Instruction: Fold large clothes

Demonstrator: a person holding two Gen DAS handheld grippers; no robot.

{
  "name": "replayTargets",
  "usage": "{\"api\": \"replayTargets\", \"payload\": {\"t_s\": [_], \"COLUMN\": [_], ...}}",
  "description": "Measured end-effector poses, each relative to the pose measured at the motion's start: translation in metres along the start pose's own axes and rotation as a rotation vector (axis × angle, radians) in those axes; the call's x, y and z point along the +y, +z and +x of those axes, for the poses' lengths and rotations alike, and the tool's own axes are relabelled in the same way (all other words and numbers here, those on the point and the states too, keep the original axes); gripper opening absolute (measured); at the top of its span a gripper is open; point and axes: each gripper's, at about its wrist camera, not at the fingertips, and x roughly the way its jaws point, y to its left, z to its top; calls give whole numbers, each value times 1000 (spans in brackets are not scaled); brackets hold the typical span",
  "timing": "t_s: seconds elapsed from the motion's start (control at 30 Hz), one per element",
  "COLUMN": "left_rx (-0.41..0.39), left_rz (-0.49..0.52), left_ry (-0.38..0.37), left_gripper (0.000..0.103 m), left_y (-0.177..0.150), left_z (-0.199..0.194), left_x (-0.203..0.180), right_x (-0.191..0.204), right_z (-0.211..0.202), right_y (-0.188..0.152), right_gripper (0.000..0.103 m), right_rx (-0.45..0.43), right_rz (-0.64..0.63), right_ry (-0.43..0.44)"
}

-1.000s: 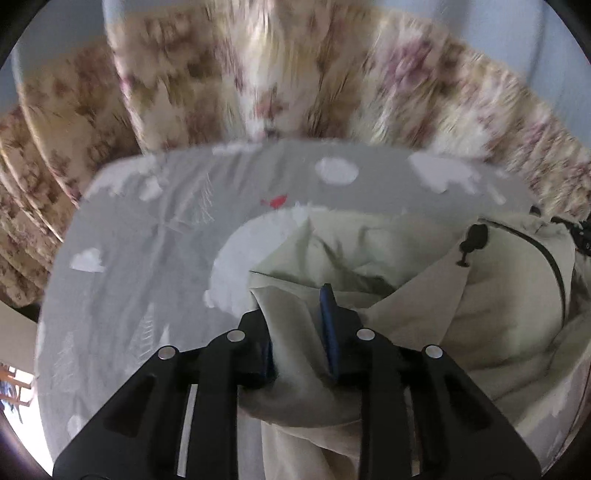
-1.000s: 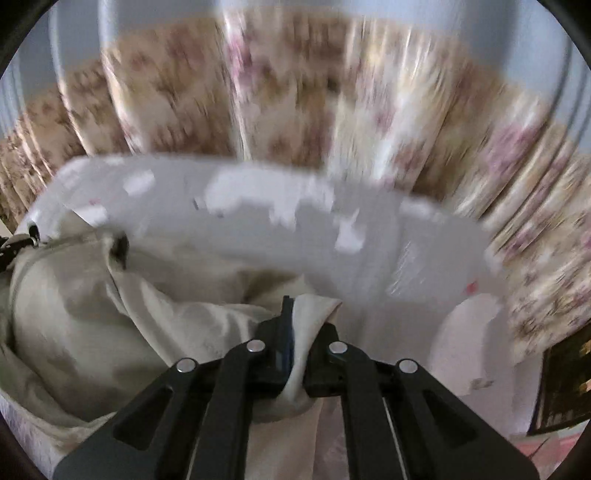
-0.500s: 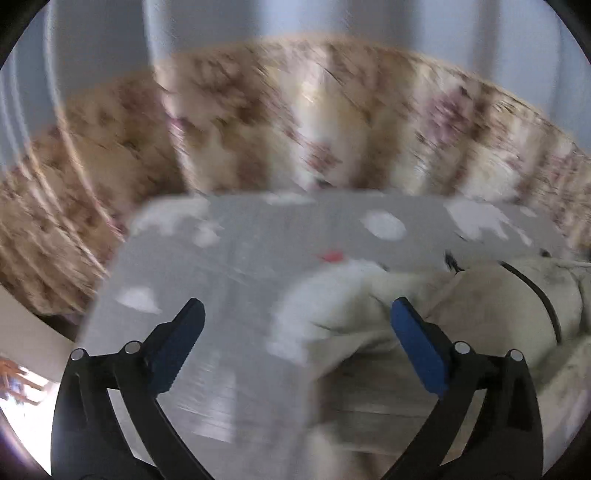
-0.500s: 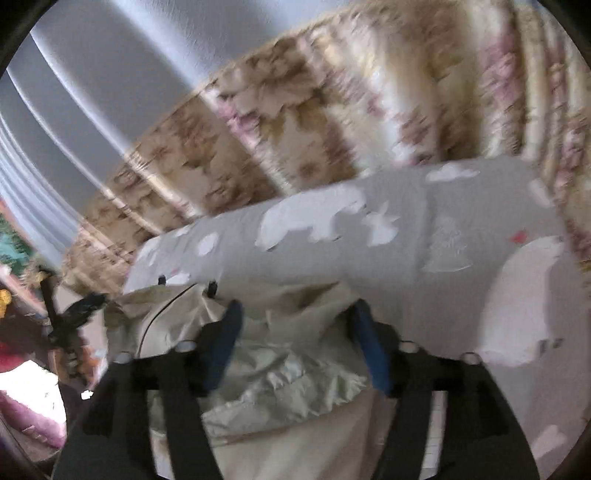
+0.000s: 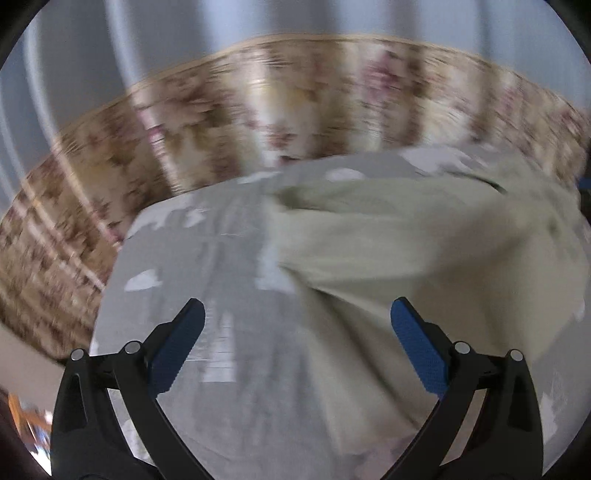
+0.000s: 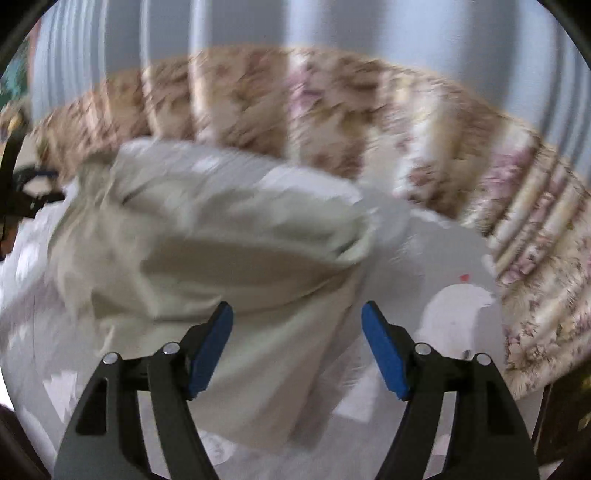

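A large cream garment (image 5: 399, 243) lies bunched on a grey sheet with white animal shapes (image 5: 207, 280). In the left wrist view it fills the right half, and my left gripper (image 5: 295, 325) is open and empty above its left edge. In the right wrist view the garment (image 6: 229, 251) lies ahead in a folded heap. My right gripper (image 6: 297, 332) is open and empty over its near part. Both views are blurred by motion.
A floral beige bedspread (image 5: 229, 110) runs behind the grey sheet, also in the right wrist view (image 6: 480, 184). A pale striped wall (image 6: 332, 22) is behind. The other gripper's black frame (image 6: 22, 184) shows at the far left edge.
Both grippers were shut on the garment a second ago. They have opened, let it go and pulled back. The garment now lies on the sheet.
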Motion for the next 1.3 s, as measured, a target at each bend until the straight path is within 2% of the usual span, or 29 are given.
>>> {"api": "replayTargets", "payload": {"t_s": [0.13,0.17,0.2,0.23,0.27,0.3,0.33,0.4,0.5,0.57,0.6,0.67,0.77,0.83,0.9,0.93,0.97,1.0,1.03,1.07,1.13,1.17,1.2,1.23,1.27,1.3], "left_rx": [10,16,19,32,78,114,122,99,44,-2,-13,-24,-33,-31,10,49,121,170,225,251,267,261,248,238,227,212], "left_rz": [85,100,109,122,137,135,142,195,156,72,33,-29,-82,-110,-145,-162,-174,-178,-172,-187,-291,-326,-324,-309,-297,-291], "left_ry": [-15,-39,-50,-58,-100,-148,-152,-93,-83,-89,-103,-138,-117,-113,-124,-134,-150,-129,-27,-23,-92,-95,-79,-48,-17,-6], "left_gripper": [100,98,83,70,36,15,11,4,2,2,1,2,2,2,5,5,5,3,3,5,3,3,3,3,17,41], "left_y": [10,15,18,21,22,22,21,19,25,35,42,58,83,94,100,99,95,89,81,75,62,59,58,58,58,57], "left_z": [24,34,41,50,64,72,75,69,47,28,22,19,32,47,78,96,121,138,157,165,167,160,152,144,134,124], "left_x": [-38,-47,-52,-58,-65,-71,-76,-88,-77,-56,-47,-29,-18,-14,-7,-5,-5,-4,1,8,34,47,54,57,60,61], "right_x": [14,15,14,16,18,26,33,50,54,50,48,45,41,28,14,10,8,3,-4,-20,-54,-66,-72,-75,-77,-78], "right_z": [40,50,62,67,72,74,73,68,37,10,5,2,14,37,66,94,112,132,141,147,136,124,112,100,88,71], "right_y": [10,13,16,15,14,15,15,15,22,36,41,58,89,107,112,109,104,96,90,83,74,72,73,74,75,75], "right_gripper": [73,72,70,54,42,20,8,3,2,1,1,1,1,1,2,2,3,3,3,3,3,4,8,9,15,39], "right_rx": [54,64,76,84,95,99,99,97,11,-67,-70,-97,-119,-87,-33,54,97,160,191,219,201,181,160,135,107,66], "right_rz": [-29,-29,-20,-11,-3,-36,-80,-161,-209,-203,-198,-210,-210,-170,-129,-121,-115,-95,-80,-18,166,209,211,215,231,263], "right_ry": [33,45,64,80,110,96,72,19,-85,-136,-138,-183,-243,-253,-240,-229,-227,-255,-288,-281,-185,-196,-227,-213,-179,-120]}}
